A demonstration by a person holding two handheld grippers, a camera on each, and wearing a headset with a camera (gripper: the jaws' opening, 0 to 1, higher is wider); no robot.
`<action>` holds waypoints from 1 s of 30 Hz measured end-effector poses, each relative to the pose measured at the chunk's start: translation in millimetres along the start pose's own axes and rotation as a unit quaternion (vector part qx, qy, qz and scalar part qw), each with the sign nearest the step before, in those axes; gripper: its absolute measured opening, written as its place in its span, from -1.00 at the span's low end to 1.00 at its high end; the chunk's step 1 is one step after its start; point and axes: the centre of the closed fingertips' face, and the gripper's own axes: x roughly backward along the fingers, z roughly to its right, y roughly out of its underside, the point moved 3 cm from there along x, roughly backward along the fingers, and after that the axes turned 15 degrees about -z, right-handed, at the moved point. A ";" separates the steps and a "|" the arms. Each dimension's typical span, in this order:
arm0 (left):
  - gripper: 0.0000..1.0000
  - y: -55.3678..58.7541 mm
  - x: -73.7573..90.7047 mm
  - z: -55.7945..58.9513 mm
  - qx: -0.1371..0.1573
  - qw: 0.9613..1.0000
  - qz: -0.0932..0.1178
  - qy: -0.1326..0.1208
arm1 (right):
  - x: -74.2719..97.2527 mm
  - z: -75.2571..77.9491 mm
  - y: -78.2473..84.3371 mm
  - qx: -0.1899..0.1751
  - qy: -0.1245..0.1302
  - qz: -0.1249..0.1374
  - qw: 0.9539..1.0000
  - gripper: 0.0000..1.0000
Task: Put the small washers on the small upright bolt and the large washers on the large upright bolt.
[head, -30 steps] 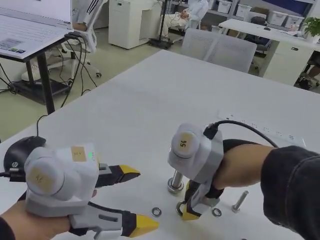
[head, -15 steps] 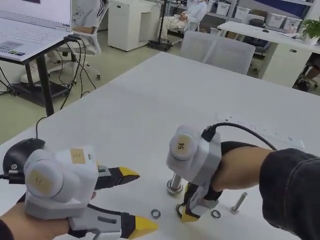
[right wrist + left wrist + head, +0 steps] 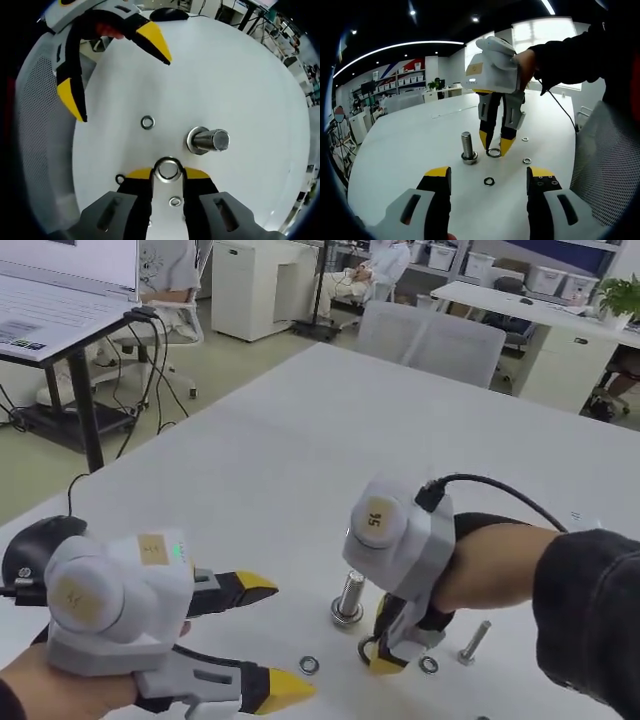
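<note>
Right tool [image 3: 168, 175] clamps a large washer [image 3: 167, 169] just beside the large upright bolt [image 3: 209, 140] (left tool [image 3: 489, 173] spread wide).

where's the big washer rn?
In the right gripper view, the large washer is pinched between the tips of the right gripper, just beside the large upright bolt.

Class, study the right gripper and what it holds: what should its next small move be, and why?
Probably lift and shift the right gripper until its washer hangs above the large upright bolt. The jaws are shut on the washer, which sits beside the bolt, low near its base, not over its top.
</note>
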 end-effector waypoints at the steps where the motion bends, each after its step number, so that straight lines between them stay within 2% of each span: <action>1: 0.20 -0.1 -0.1 -0.1 0.000 1.000 0.000 0.000 | 2.1 1.4 1.6 -0.002 0.002 0.002 1.000 -0.53; 14: 0.20 -1.1 -0.4 -0.2 -0.001 1.000 0.001 0.001 | 37.5 8.4 11.7 -0.012 0.037 0.019 0.999 -0.53; 20: 0.20 -1.3 -1.2 0.0 -0.002 1.000 -0.001 0.002 | 59.5 11.5 7.7 -0.004 0.059 0.029 0.998 -0.53; 30: 0.20 -1.4 0.2 -0.5 -0.001 1.000 0.001 -0.001 | 75.4 17.9 -5.1 0.017 0.076 0.034 0.996 -0.53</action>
